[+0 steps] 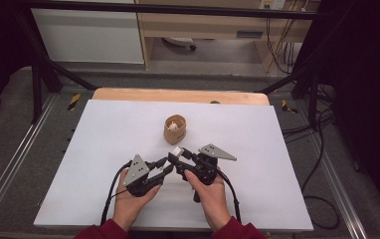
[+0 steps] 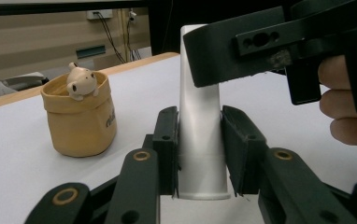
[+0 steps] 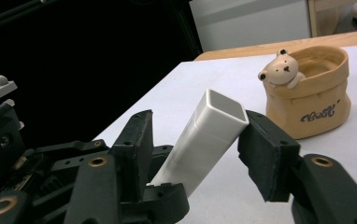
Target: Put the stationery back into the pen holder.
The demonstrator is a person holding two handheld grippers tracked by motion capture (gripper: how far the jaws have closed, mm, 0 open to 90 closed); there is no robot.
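We pinch the white square tube (image 2: 200, 140) in our left gripper (image 2: 200, 154) near the bear pot (image 2: 79, 116), steadying it so our right gripper (image 3: 195, 149), jaws spread around its top, can grip.

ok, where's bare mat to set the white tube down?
Bare mat left of the pot, right of it out to the edge, and behind it up to the wooden strip. Crowded in front of the pot, where both tongs meet around the tube.
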